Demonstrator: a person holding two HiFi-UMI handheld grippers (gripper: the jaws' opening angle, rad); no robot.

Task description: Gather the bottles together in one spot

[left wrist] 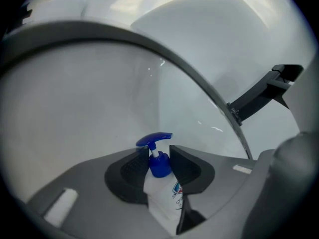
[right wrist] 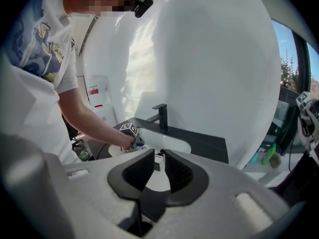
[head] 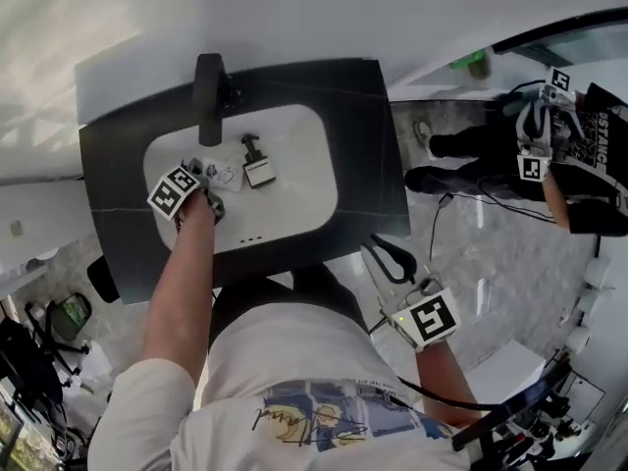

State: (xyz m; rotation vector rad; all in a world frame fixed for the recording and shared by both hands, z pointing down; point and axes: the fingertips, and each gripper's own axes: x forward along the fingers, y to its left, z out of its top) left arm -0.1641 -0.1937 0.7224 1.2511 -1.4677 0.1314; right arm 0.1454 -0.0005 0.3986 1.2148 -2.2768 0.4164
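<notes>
Gathering is under way inside the white sink basin (head: 319, 199): the left claw (left wrist: 158, 158) is clamped on the blue-pump bottle (left wrist: 160, 193) at the basin's left, with the black-pump bottle (head: 258, 168) just to its right. The next move, I judge, is to set it upright beside that one — gently, since it could tip. The right claw (right wrist: 158, 159) hangs at the near right — jaws slightly apart, empty.

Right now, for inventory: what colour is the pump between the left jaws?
Blue pump, seen best in left gripper view.

Blue-pump white bottle (left wrist: 160, 193) held in the left gripper (left wrist: 158, 152); black-pump white bottle (head: 258, 168) lies flat in the sink basin (head: 304, 180).
</notes>
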